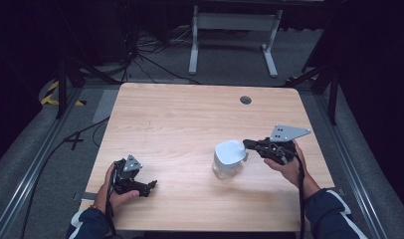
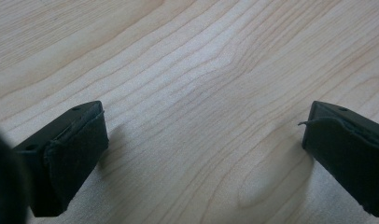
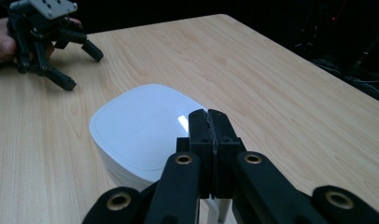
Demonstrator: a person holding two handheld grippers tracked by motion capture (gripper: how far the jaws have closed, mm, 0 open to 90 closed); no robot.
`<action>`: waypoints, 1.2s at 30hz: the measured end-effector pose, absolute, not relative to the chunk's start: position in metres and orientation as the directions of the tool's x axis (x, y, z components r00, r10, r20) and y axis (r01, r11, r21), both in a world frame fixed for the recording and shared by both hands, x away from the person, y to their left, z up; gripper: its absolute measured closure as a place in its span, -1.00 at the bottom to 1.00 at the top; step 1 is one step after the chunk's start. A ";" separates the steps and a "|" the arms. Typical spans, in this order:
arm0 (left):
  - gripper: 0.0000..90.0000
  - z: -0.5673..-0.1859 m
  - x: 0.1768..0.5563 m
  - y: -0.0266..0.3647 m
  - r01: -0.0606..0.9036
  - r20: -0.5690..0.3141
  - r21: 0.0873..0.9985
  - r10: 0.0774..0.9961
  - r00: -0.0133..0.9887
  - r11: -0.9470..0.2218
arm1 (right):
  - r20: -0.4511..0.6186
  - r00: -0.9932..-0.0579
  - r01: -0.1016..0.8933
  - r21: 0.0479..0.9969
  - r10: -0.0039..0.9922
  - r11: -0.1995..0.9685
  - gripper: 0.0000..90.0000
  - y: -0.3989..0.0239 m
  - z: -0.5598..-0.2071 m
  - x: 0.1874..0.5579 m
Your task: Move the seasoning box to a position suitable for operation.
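A clear tub with a white rounded-square lid (image 1: pixel 229 152) (image 3: pixel 141 126) stands on the wooden table (image 1: pixel 190 114), right of the middle. My right gripper (image 1: pixel 248 144) (image 3: pixel 209 122) is shut, its jaws pressed flat together at the lid's right edge; a small white part shows just under them, and whether it is held I cannot tell. My left gripper (image 1: pixel 146 187) (image 2: pixel 204 140) lies low at the front left with its jaws wide open over bare wood, nothing between them. It also appears in the right gripper view as the far gripper (image 3: pixel 82 69), held in a hand.
A round grommet hole (image 1: pixel 246 100) sits near the table's far edge. Beyond the table are a white desk frame (image 1: pixel 235 35), floor cables and dark stands. Bare wood lies between the two grippers.
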State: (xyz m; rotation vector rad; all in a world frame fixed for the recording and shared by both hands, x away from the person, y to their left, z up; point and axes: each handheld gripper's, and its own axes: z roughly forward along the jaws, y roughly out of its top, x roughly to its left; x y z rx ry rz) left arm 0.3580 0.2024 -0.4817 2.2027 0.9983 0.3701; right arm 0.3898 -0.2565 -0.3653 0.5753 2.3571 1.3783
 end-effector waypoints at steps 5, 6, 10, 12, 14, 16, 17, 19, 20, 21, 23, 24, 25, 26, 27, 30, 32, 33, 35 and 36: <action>-0.99 -0.482 0.358 0.202 0.552 -0.020 0.686 0.747 0.665 -0.473 | -0.103 -0.858 0.172 0.866 0.504 0.470 0.99 -0.249 -0.369 0.393; -0.99 -0.482 0.358 0.202 0.552 -0.020 0.686 0.746 0.665 -0.474 | -0.111 -0.854 0.176 0.858 0.508 0.482 0.99 -0.248 -0.371 0.394; -0.99 -0.482 0.358 0.202 0.553 -0.021 0.686 0.746 0.665 -0.474 | -0.101 -0.852 0.184 0.860 0.513 0.475 1.00 -0.248 -0.373 0.396; -0.99 -0.482 0.358 0.202 0.553 -0.021 0.685 0.746 0.665 -0.474 | -0.104 -0.852 0.181 0.860 0.512 0.477 1.00 -0.248 -0.373 0.396; -0.99 -0.482 0.358 0.202 0.554 -0.021 0.685 0.747 0.665 -0.474 | -0.098 -0.850 0.188 0.861 0.517 0.472 1.00 -0.250 -0.373 0.397; -0.99 -0.482 0.357 0.202 0.557 -0.021 0.684 0.750 0.661 -0.471 | -0.099 -0.850 0.188 0.861 0.518 0.472 1.00 -0.251 -0.373 0.397; -0.99 -0.482 0.357 0.202 0.557 -0.021 0.684 0.750 0.661 -0.471 | -0.100 -0.848 0.189 0.861 0.521 0.473 1.00 -0.250 -0.373 0.397; -0.99 -0.480 0.360 0.202 0.559 -0.012 0.672 0.748 0.664 -0.486 | -0.106 -0.846 0.185 0.860 0.522 0.475 1.00 -0.250 -0.373 0.396; -0.96 -0.478 0.360 0.201 0.561 -0.021 0.671 0.744 0.668 -0.485 | -0.109 -0.845 0.185 0.860 0.524 0.476 1.00 -0.250 -0.373 0.396; -0.83 -0.476 0.360 0.201 0.558 -0.021 0.675 0.744 0.668 -0.482 | -0.109 -0.844 0.186 0.860 0.526 0.476 1.00 -0.250 -0.373 0.396; -0.48 -0.474 0.362 0.199 0.540 -0.013 0.687 0.735 0.678 -0.487 | -0.106 -0.840 0.190 0.861 0.532 0.472 1.00 -0.251 -0.374 0.397; -0.55 -0.472 0.364 0.197 0.530 0.001 0.682 0.726 0.688 -0.504 | -0.105 -0.838 0.194 0.860 0.535 0.472 1.00 -0.252 -0.374 0.397; -0.55 -0.470 0.365 0.195 0.521 0.009 0.678 0.715 0.699 -0.519 | -0.110 -0.836 0.189 0.861 0.537 0.472 1.00 -0.252 -0.375 0.397; -0.42 -0.469 0.365 0.193 0.511 0.012 0.688 0.711 0.703 -0.516 | -0.113 -0.834 0.191 0.860 0.540 0.474 1.00 -0.252 -0.375 0.397; -0.37 -0.467 0.366 0.191 0.493 0.018 0.705 0.708 0.706 -0.510 | -0.114 -0.832 0.192 0.858 0.543 0.476 1.00 -0.253 -0.375 0.397; -0.23 -0.461 0.366 0.186 0.476 0.031 0.713 0.701 0.713 -0.516 | -0.105 -0.831 0.199 0.861 0.547 0.468 1.00 -0.254 -0.377 0.398; -0.22 -0.450 0.368 0.176 0.446 0.015 0.750 0.686 0.727 -0.488 | -0.109 -0.831 0.194 0.862 0.545 0.468 1.00 -0.254 -0.377 0.398; -0.15 -0.446 0.368 0.171 0.427 0.015 0.762 0.671 0.741 -0.488 | -0.111 -0.832 0.192 0.861 0.543 0.471 1.00 -0.253 -0.377 0.398; -0.07 -0.437 0.369 0.157 0.389 0.029 0.776 0.644 0.765 -0.497 | -0.112 -0.833 0.189 0.862 0.541 0.470 1.00 -0.253 -0.376 0.397; -0.02 -0.434 0.369 0.149 0.369 0.035 0.780 0.625 0.780 -0.505 | -0.109 -0.834 0.191 0.863 0.542 0.468 1.00 -0.253 -0.376 0.397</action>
